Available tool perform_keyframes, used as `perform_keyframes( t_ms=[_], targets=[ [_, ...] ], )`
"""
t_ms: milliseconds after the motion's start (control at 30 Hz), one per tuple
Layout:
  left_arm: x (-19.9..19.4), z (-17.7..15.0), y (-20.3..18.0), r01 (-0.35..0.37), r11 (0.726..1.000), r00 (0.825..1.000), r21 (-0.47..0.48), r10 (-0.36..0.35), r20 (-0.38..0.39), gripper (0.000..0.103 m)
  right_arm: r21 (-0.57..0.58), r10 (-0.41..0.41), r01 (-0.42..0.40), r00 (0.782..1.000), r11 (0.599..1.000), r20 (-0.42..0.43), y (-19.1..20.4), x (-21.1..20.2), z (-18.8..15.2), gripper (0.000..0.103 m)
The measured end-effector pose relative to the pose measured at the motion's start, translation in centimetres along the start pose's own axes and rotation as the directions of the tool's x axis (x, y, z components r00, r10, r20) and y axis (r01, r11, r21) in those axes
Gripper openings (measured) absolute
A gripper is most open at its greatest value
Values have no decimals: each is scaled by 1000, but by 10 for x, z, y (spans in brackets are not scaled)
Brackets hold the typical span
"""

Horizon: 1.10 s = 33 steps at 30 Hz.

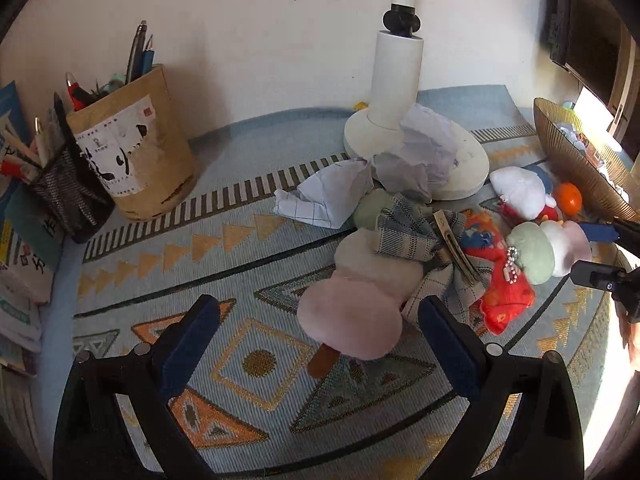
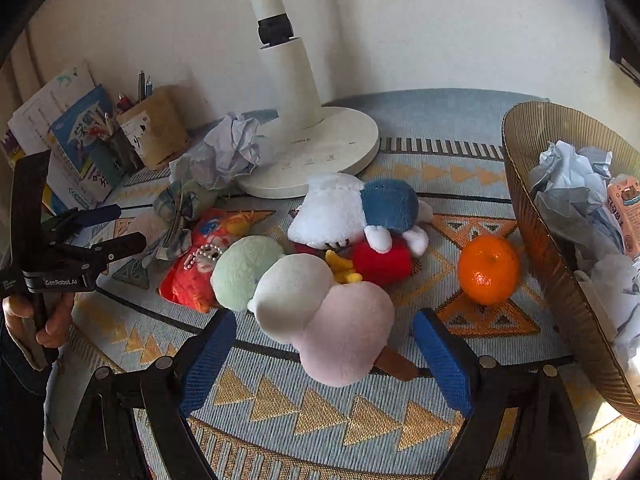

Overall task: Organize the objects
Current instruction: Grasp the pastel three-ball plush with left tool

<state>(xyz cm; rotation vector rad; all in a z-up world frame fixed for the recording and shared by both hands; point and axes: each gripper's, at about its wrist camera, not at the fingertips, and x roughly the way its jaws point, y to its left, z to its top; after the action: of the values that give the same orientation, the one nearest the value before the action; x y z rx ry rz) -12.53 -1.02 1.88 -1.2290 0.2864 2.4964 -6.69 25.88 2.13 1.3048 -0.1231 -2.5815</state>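
Far off to the left of the left tool (image 1: 320, 344), a mesh pen cup (image 1: 70, 200) and a paper-wrapped pen holder (image 1: 140, 152) are standing against the wall on the patterned counter (image 1: 248, 248). The left tool is gaping wide, its blue pads (image 1: 188, 344) flanking the pink end of a plush dango skewer (image 1: 360, 296) that is lying between them, untouched. Ahead of it, a plaid cloth bow (image 1: 416, 240) is resting on that skewer, with crumpled paper (image 1: 424, 156) sitting beyond on the base of a white lamp (image 1: 396, 92). To the right, a red plush pouch (image 1: 500, 276) is lying beside the bow.

The right tool (image 2: 324, 356) is likewise spreading wide, a second dango plush (image 2: 316, 296) lying between its fingers with its pink ball nearest and its brown stick pointing toward the right finger. Just beyond it, a white-and-blue plush (image 2: 352, 208) is resting on a red one (image 2: 380, 260). Ahead and right, an orange (image 2: 488, 268) is sitting on the counter, close to a ribbed gold bowl (image 2: 532, 216) that is holding crumpled paper at the far right.
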Motion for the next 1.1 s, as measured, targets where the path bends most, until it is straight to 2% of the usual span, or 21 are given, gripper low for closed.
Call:
perform_keyframes(
  t_ms=[67,133,167,200,267,333,367,400,533,633,700,767,833,967,1033,1067,1100],
  targets=[
    [7,0,-6,33,999,999,21,-32,-8,95,17,28,-28,999,999,-15,0,6,-3,88],
    [9,-1,-14,55,998,998,42,-55,-3,88,2,5,-5,1000,1000,2,5,4,-6,71],
    [9,-2,-19,58,997,998,50,-58,3,75,2,15,-15,1000,1000,-7,7,3,-6,61],
    [9,-3,-23,57,997,998,55,-57,7,65,17,11,-11,1000,1000,-9,9,0,-7,57],
    [7,-4,-27,24,998,999,62,-25,21,53,65,13,-11,1000,998,-20,10,-3,-11,52],
    [1,-8,-25,21,999,1000,42,-21,17,48,122,17,-13,999,992,-31,10,-9,-18,47],
    [-3,-11,-22,20,1000,1000,16,-20,12,48,153,26,-21,999,988,-32,9,-14,-21,39],
    [-10,-15,-19,12,1000,1000,-13,-12,13,48,183,31,-24,999,983,-32,8,-19,-25,39],
    [-48,-39,-7,-21,992,998,-124,29,63,48,272,14,-19,1000,962,21,6,-51,-42,39],
    [-73,-60,-2,-45,978,998,-206,55,44,47,317,26,-41,998,948,52,11,-73,-54,39],
    [-85,-76,-1,2,969,1000,-247,3,19,48,334,18,-37,998,942,61,17,-84,-62,39],
    [-90,-93,-4,48,959,998,-280,-54,-16,48,323,37,-45,999,945,33,28,-85,-68,39],
    [-96,-108,-15,24,961,999,-277,-34,-34,48,310,63,-60,998,949,0,36,-85,-78,39],
    [-108,-131,-43,-92,979,996,-181,90,-17,48,274,102,-81,993,958,-64,46,-85,-98,39],
    [-111,-139,-51,-91,985,996,-149,92,1,50,257,120,-100,991,961,-65,46,-91,-108,48],
    [-113,-141,-51,-68,986,997,-149,71,11,52,241,108,-87,991,967,-76,45,-93,-113,70],
    [-115,-142,-50,-52,986,998,-156,56,22,56,233,85,-64,993,970,-81,43,-96,-117,84]
  ],
)
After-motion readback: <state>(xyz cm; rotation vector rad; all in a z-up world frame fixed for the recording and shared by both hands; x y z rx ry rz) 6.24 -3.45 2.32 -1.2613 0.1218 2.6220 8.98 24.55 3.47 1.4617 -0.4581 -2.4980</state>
